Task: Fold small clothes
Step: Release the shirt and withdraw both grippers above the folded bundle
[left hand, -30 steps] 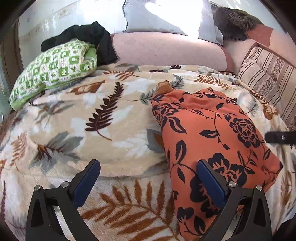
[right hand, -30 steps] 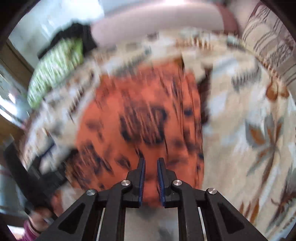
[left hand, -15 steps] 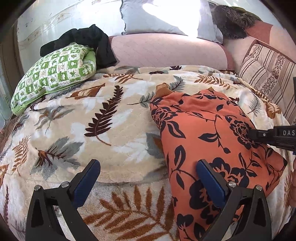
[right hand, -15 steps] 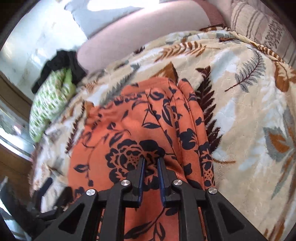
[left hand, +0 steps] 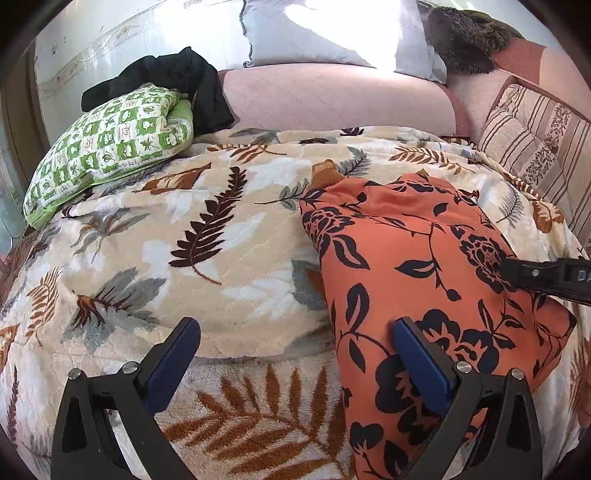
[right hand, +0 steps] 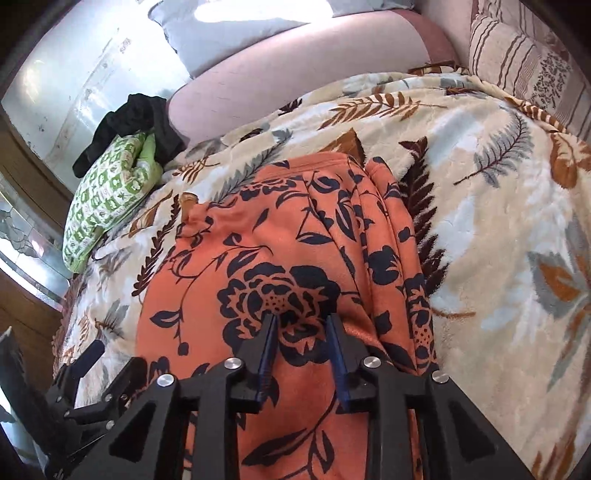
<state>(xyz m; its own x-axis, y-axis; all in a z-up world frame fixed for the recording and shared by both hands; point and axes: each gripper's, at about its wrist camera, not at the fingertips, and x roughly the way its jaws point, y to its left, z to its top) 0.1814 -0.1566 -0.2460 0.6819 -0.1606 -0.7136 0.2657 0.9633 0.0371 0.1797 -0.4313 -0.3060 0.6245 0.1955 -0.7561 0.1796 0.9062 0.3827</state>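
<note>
An orange garment with a dark floral print (left hand: 417, 266) lies folded on the leaf-patterned blanket (left hand: 221, 236), right of the middle. It fills the centre of the right wrist view (right hand: 288, 266). My left gripper (left hand: 295, 354) is wide open and empty, low over the blanket, with its right finger above the garment's near left edge. My right gripper (right hand: 301, 328) is partly open and empty, just above the garment's near end. Its tip also shows at the right of the left wrist view (left hand: 517, 273). The left gripper shows at the lower left of the right wrist view (right hand: 85, 362).
A green checked pillow (left hand: 110, 147) with black clothes (left hand: 177, 81) on it lies at the back left. A pink bolster (left hand: 325, 99) and a grey pillow (left hand: 325, 33) line the back. Striped cushions (left hand: 535, 147) stand along the right.
My right gripper has opened from shut and moved forward over the garment. The left gripper has stayed open and nearly still.
</note>
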